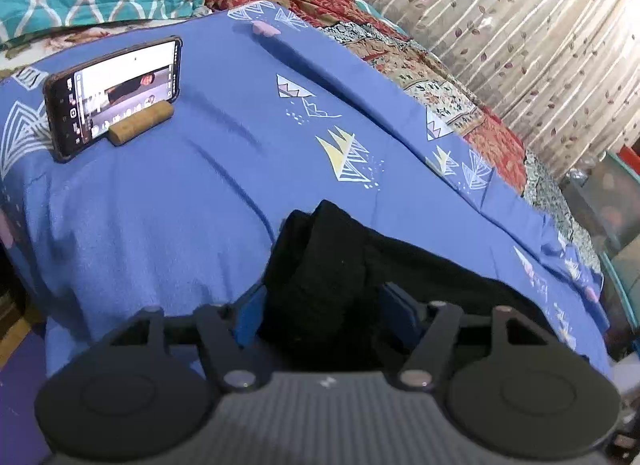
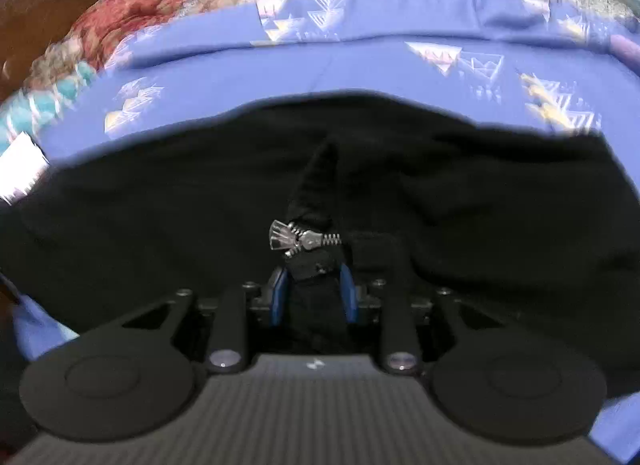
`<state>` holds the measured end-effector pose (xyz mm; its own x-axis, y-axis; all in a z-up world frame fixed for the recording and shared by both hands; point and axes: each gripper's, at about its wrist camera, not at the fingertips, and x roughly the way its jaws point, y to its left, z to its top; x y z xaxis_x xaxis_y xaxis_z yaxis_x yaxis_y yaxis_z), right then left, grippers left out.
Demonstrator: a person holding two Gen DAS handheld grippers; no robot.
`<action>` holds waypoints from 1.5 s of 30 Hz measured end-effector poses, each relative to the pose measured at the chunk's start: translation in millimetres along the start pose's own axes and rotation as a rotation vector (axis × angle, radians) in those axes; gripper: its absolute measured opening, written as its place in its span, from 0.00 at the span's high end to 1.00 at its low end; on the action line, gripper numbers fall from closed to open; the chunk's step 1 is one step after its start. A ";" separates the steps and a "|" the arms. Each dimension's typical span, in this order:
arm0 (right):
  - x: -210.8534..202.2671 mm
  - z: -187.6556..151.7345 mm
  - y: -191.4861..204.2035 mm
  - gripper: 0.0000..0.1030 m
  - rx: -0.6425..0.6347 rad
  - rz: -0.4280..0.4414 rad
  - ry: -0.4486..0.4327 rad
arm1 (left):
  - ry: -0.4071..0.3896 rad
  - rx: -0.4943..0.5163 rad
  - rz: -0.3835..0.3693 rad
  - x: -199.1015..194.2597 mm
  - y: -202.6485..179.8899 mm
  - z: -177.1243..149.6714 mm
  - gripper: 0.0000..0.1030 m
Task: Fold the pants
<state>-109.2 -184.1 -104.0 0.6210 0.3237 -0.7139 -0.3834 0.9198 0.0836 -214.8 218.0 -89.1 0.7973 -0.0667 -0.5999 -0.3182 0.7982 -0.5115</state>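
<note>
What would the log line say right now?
task: fold pants | black pants on blue sheet | left hand-held gripper: fabric between fingers | right hand-held gripper: around fabric by zipper

No word, number or brand can be read anywhere. The phone (image 1: 114,95), propped sideways on the blue bedsheet (image 1: 168,209), shows a lit screen with small icons along its lower edge, too blurred to make out. A small pale mark on the left claw's grey housing (image 1: 328,383) is illegible.

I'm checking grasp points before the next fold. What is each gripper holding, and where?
Black pants lie between both: right gripper at the zipper; left gripper around a bunched edge. Firm clamping cannot be told.
</note>
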 end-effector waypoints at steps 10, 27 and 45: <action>-24.9 77.2 83.6 0.81 -0.090 0.257 -0.090 | -0.025 -0.072 -0.081 -5.0 29.4 -2.1 0.21; 126.7 122.5 262.2 0.42 -0.208 0.451 0.419 | 0.035 -0.001 -0.164 38.0 2.7 -41.5 0.12; 129.5 113.2 300.7 0.45 -0.385 0.286 0.385 | 0.009 -0.070 -0.224 26.1 23.3 -42.7 0.11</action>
<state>-66.6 159.5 -92.5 0.1927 0.3762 -0.9063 -0.7621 0.6391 0.1032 -223.3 209.3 -143.0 0.8475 -0.2426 -0.4721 -0.1691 0.7196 -0.6734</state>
